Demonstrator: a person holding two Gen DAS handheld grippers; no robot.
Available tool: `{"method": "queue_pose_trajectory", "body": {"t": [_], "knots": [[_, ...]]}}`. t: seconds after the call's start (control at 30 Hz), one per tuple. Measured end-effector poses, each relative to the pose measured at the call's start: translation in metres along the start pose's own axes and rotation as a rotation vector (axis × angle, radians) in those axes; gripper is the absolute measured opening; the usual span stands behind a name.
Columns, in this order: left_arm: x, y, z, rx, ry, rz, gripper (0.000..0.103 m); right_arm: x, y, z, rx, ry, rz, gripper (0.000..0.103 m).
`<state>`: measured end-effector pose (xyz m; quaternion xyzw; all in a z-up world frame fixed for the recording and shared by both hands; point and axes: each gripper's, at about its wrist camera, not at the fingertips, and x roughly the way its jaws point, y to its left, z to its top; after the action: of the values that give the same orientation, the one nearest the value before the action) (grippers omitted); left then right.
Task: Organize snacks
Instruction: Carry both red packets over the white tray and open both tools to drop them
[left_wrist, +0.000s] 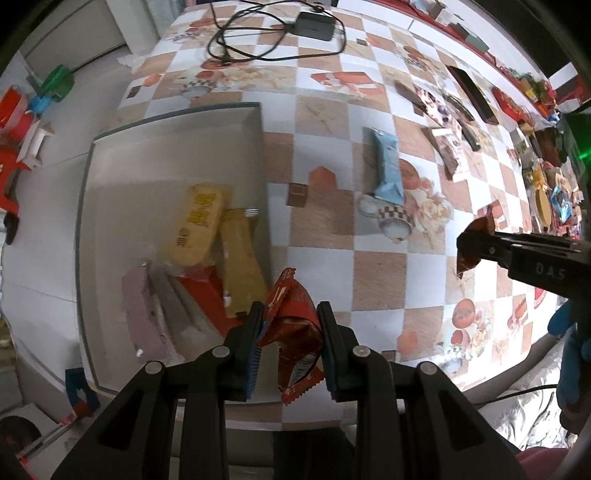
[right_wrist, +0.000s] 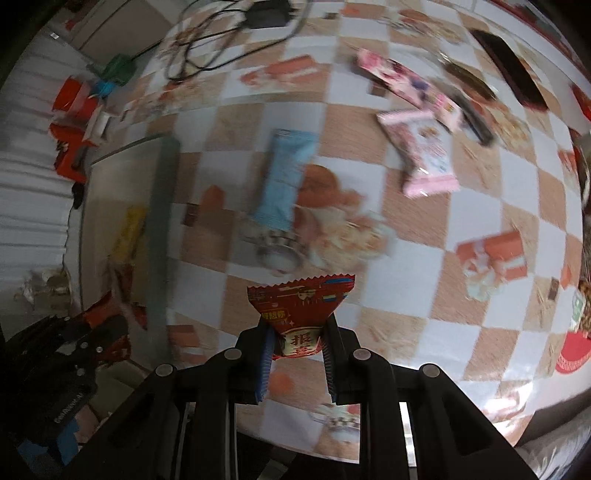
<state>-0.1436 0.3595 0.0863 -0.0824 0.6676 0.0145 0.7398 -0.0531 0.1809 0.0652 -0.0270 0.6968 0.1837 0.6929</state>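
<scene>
Left wrist view looks straight down on a tabletop (left_wrist: 380, 266) covered in a checked cloth of white and tan squares printed with teapots, gift boxes and flowers. A shallow grey tray (left_wrist: 110, 229) sits at the cloth's left edge, and every place below is told from it. Inside the tray lie two yellow bars (left_wrist: 199, 229), a red packet (left_wrist: 207, 291) and a mauve box (left_wrist: 144, 314). Beyond its far side a black adapter with coiled cable (left_wrist: 314, 26) rests on the cloth. To its right lies a light blue wrapper (left_wrist: 386, 166); further right, pink packets (right_wrist: 424, 155) and a crowd of mixed snacks.

The left hand-held gripper (left_wrist: 291, 325) hangs over the tray's right rim, its jaws pressed on a crumpled red wrapper (left_wrist: 295, 332) with serrated ends.

The right hand-held gripper (right_wrist: 295, 343), well to the tray's right above the cloth, is clamped on a red sachet (right_wrist: 301, 310) with zigzag top edge and gold lettering. The right wrist view is blurred.
</scene>
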Motion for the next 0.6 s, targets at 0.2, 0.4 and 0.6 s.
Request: {"method": "queue_pose_trajectory", "body": {"t": [0.2,0.4,0.6], "knots": [[-0.003,0.033,0.000,-0.053,-0.012,0.027,0.031,0.002,0.041,0.014,-0.074,0.000,0.019,0.025],[-0.003,0.063,0.003,-0.086,-0.026,0.053,0.031,0.009,0.084,0.026,-0.149,0.005,0.029,0.025],[0.001,0.091,0.011,-0.120,-0.032,0.067,0.031,0.017,0.126,0.036,-0.215,0.012,0.034,0.025]]}}
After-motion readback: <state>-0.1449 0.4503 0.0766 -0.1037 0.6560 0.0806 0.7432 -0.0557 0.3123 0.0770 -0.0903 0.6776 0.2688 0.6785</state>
